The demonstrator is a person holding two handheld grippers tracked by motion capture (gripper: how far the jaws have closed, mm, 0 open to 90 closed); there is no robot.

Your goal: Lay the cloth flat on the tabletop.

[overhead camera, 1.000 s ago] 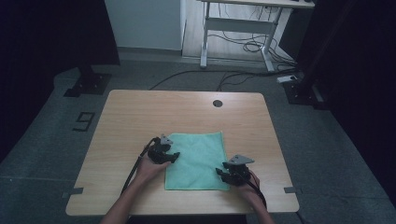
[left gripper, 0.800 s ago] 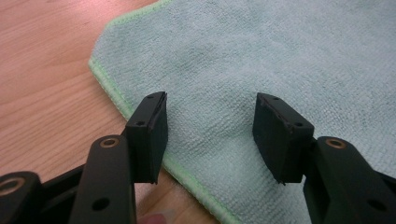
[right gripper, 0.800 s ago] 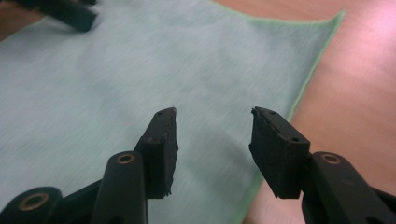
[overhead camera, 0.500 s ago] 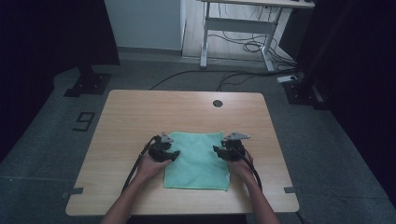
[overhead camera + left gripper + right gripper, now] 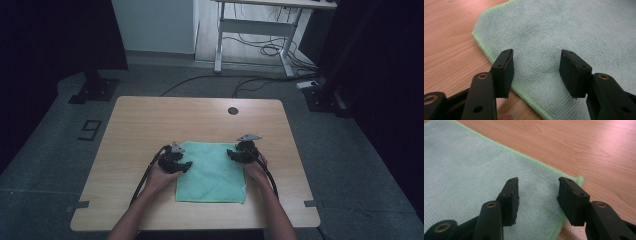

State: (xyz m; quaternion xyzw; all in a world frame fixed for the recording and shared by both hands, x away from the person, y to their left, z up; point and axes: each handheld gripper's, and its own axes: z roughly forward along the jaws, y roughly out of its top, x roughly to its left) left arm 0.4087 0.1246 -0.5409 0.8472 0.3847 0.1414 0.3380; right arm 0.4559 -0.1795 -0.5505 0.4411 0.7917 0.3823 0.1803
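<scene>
One green cloth [image 5: 212,170], flat on wooden table [image 5: 150,120], lower centre of high view. Left gripper [image 5: 186,165] at cloth's left edge near upper left corner; jaws apart, nothing gripped, cloth hem between them in left gripper view [image 5: 499,63]. Right gripper [image 5: 231,153] over cloth's upper right corner [image 5: 579,179] (jaws just opened a little further); gap wide, pads off the fabric.

Cloth [image 5: 212,172] on table [image 5: 150,120], between claws
</scene>
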